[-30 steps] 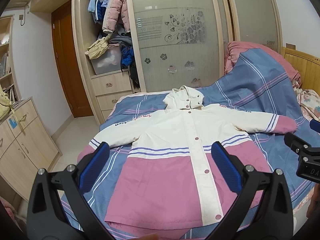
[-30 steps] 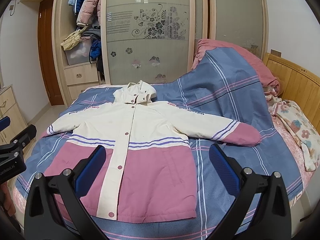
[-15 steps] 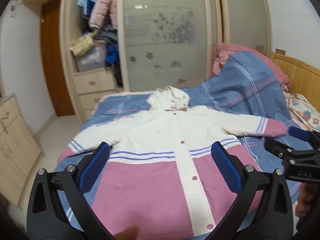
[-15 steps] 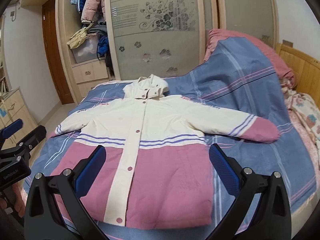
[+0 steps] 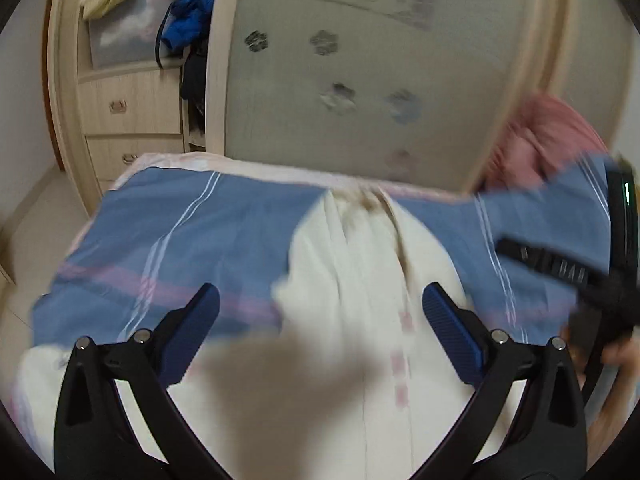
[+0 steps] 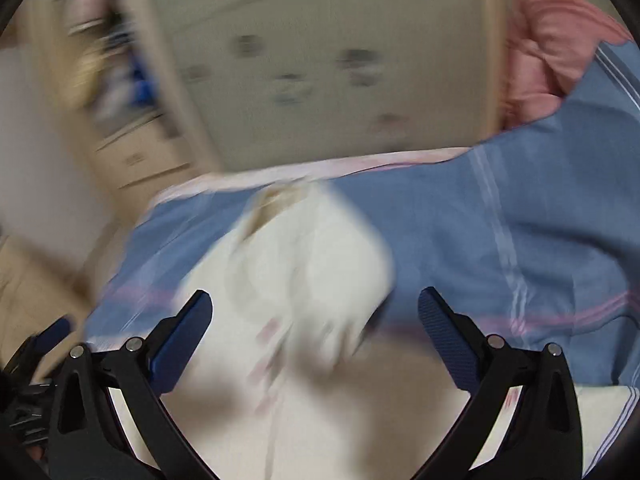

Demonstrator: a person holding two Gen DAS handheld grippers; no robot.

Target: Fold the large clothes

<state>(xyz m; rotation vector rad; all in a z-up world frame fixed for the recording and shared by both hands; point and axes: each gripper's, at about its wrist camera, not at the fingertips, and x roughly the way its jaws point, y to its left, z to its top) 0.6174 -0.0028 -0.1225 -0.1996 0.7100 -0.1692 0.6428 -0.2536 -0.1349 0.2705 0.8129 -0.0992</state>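
Observation:
A cream and pink hooded jacket (image 5: 352,280) lies flat on the bed, its cream upper part and hood filling the middle of both blurred views (image 6: 304,280). My left gripper (image 5: 320,328) is open and empty, close above the jacket's chest just below the hood. My right gripper (image 6: 316,336) is open and empty, also close over the cream chest near the snap placket. The right gripper also shows at the right edge of the left wrist view (image 5: 568,276). The left gripper shows at the lower left of the right wrist view (image 6: 36,360).
A blue striped bedsheet (image 5: 160,240) covers the bed. A pink quilt (image 6: 552,52) is piled at the far right. Behind the bed stand frosted sliding wardrobe doors (image 5: 360,72) and wooden drawers (image 5: 132,112).
Both grippers have moved quickly forward and down over the jacket, from above its hem to its chest and hood. Both views are now motion-blurred. The jaws stay open.

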